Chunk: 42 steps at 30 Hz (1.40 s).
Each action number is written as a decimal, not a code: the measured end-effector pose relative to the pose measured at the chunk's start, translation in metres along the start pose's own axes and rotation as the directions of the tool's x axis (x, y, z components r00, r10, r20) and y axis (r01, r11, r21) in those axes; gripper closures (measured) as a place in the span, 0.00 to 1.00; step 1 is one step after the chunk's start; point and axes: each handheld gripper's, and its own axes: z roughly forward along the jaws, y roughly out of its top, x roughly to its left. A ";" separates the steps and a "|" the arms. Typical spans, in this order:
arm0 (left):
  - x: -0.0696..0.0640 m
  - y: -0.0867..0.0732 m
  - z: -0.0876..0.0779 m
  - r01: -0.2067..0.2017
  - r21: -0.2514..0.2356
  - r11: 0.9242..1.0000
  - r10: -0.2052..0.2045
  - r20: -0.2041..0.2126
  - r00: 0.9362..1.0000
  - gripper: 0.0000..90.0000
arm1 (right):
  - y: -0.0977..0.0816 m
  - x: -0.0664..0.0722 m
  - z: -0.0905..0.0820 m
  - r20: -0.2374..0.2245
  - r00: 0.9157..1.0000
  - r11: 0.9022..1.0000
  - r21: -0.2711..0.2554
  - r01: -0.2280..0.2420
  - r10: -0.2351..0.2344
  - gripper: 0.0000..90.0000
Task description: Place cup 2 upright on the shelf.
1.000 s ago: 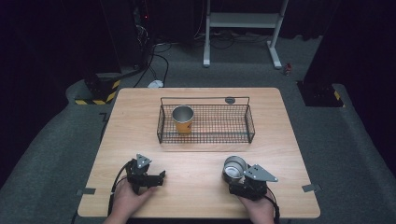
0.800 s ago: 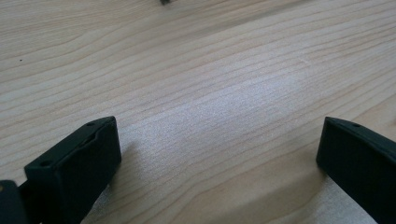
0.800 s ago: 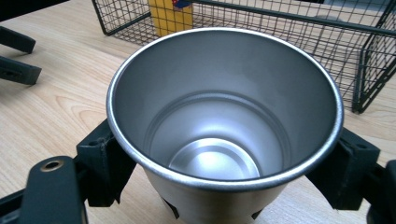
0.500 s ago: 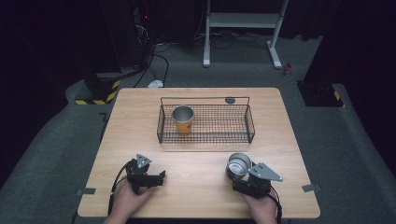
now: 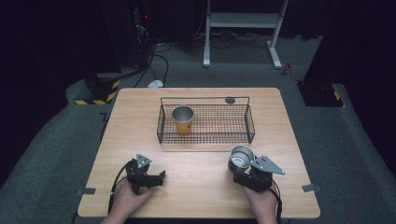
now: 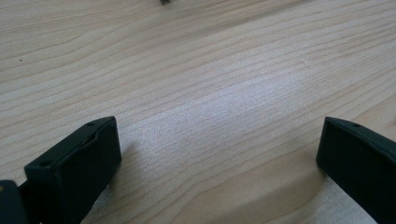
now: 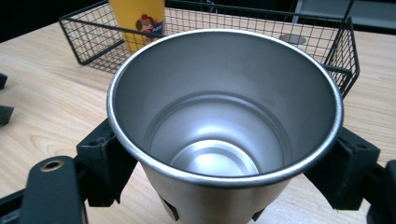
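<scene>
The right gripper (image 5: pixel 243 171) sits at about 5 o'clock on the table (image 5: pixel 140 121). Its two black jaws squeeze a shiny metal cup (image 5: pixel 241 157) from both sides. In the right gripper view the cup (image 7: pixel 224 121) stands with its mouth up, and you can see right down to its round bottom. A hand (image 5: pixel 261 205) holds this gripper from below.

The left gripper (image 5: pixel 154 179) is at about 7 o'clock on the table. In the left gripper view its jaws are spread wide apart with only bare wood (image 6: pixel 210 93) between them. They hold nothing. The other hand (image 5: pixel 125 201) holds it.

Past the metal cup, toward 12 o'clock, a black wire basket (image 5: pixel 247 122) stands in the middle of the table. The metal cup is just in front of its near right corner, outside it. An orange cup (image 5: pixel 183 120) stands upright in the left part of the basket. In the right gripper view the orange cup (image 7: pixel 137 18) has a small cartoon picture on it.

A small dark round thing (image 5: pixel 229 100) lies on the table behind the basket.
</scene>
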 end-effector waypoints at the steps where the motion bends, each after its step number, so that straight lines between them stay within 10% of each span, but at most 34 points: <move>1: 0.000 0.000 0.000 0.001 0.000 1.000 -0.001 0.000 1.000 0.00 | 0.004 0.000 0.001 0.007 1.000 1.000 -0.001 0.006 -0.006 0.20; 24: 0.000 0.000 0.000 -0.001 0.000 1.000 0.001 0.000 1.000 0.00 | 0.045 0.023 0.030 0.041 0.998 0.998 -0.028 0.048 -0.047 0.20; 42: 0.000 0.000 -0.001 0.001 0.002 1.000 -0.001 -0.006 1.000 0.00 | 0.082 0.004 0.049 0.092 0.995 0.999 -0.038 0.033 -0.029 0.20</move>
